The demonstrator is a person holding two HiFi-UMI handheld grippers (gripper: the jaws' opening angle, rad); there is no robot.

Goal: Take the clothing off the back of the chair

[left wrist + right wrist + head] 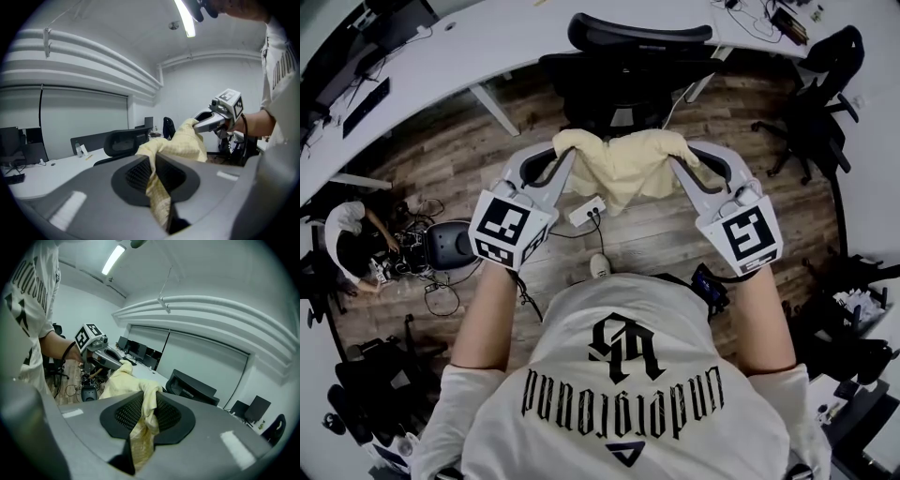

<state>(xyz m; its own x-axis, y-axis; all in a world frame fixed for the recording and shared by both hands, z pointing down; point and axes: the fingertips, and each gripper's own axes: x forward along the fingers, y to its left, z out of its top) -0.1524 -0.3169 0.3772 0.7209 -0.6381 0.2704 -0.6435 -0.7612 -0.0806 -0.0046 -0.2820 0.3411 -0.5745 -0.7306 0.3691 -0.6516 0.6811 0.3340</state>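
Observation:
A pale yellow garment (623, 167) hangs in the air, stretched between my two grippers, in front of the black office chair (623, 70). My left gripper (566, 148) is shut on the garment's left end, and the cloth (157, 192) is pinched between its dark pads. The right gripper (679, 155) is shut on the other end, where folds of the fabric (143, 423) run down between its pads. The garment no longer touches the chair's back. Each gripper view shows the other gripper holding the cloth (187, 140) (119, 380).
A white curved desk (487, 47) runs behind the chair, with another black chair (820, 103) at the right. On the wooden floor below lie a power strip (587, 211), cables and a dark machine (445, 246). A person (352, 244) crouches at the far left.

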